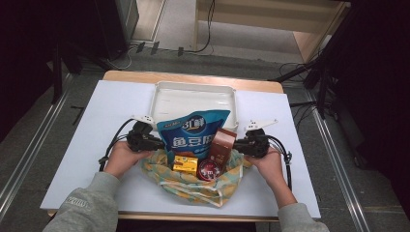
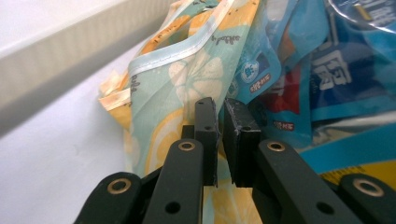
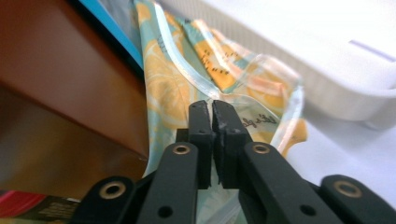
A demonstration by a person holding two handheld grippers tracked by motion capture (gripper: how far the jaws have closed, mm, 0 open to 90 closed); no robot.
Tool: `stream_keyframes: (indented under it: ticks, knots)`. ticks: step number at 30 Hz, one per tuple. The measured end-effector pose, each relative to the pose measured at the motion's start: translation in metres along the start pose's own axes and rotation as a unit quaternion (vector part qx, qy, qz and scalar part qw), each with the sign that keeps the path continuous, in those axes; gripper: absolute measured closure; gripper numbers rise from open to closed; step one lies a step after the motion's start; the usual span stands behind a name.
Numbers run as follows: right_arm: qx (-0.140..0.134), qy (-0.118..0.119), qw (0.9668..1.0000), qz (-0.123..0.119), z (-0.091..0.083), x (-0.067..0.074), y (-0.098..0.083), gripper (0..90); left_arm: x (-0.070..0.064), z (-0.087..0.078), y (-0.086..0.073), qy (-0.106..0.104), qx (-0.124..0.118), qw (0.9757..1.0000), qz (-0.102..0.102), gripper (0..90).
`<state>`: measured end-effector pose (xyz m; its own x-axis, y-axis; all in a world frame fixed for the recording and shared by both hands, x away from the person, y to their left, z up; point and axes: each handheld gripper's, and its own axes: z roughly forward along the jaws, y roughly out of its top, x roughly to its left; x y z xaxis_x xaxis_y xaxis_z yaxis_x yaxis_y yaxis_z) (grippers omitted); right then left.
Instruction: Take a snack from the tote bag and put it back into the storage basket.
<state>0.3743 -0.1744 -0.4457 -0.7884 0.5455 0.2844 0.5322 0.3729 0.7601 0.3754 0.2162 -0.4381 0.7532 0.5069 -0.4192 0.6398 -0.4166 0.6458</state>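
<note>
A cloth bag (image 1: 193,186) printed with lemons lies on the white sheet near the person. It holds a blue snack pouch (image 1: 193,133), a brown box (image 1: 222,145), a small yellow box (image 1: 185,164) and a round red tin (image 1: 209,169). My left gripper (image 1: 157,143) is at the bag's left side. In the left gripper view its jaws (image 2: 220,109) stand a narrow gap apart, with the bag's fabric (image 2: 187,70) just behind them. My right gripper (image 1: 237,144) is at the bag's right side, and its jaws (image 3: 212,109) pinch the bag's rim (image 3: 168,88) beside the brown box (image 3: 60,93).
A white tray (image 1: 193,89) stands just beyond the bag, its wall close to both grippers (image 2: 60,60) (image 3: 327,70). The white sheet (image 1: 87,145) covers the wooden table. Cables and dark stands surround the table on the floor.
</note>
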Motion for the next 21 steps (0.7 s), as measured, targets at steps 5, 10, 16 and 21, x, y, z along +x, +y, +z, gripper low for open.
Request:
stream_keyframes:
  ticks: [5,10,16,21]
  knots:
    - [0.006,-0.011,0.9999,-0.004,-0.006,-0.001,0.002,78.3,-0.003,-0.006,0.000,0.004,0.000,1.0000,0.005,81.3]
    - [-0.014,-0.028,0.9995,0.001,-0.019,-0.005,0.004,71.7,-0.006,-0.010,0.001,0.014,0.000,0.9998,0.013,75.9]
    - [-0.022,-0.051,0.9983,0.015,-0.028,-0.014,0.003,64.3,-0.013,-0.017,0.004,0.026,0.018,0.9991,0.026,65.8]
    - [-0.022,-0.065,0.9976,0.015,-0.028,-0.019,0.003,58.3,-0.019,-0.022,0.003,0.024,0.016,0.9990,0.034,60.4]
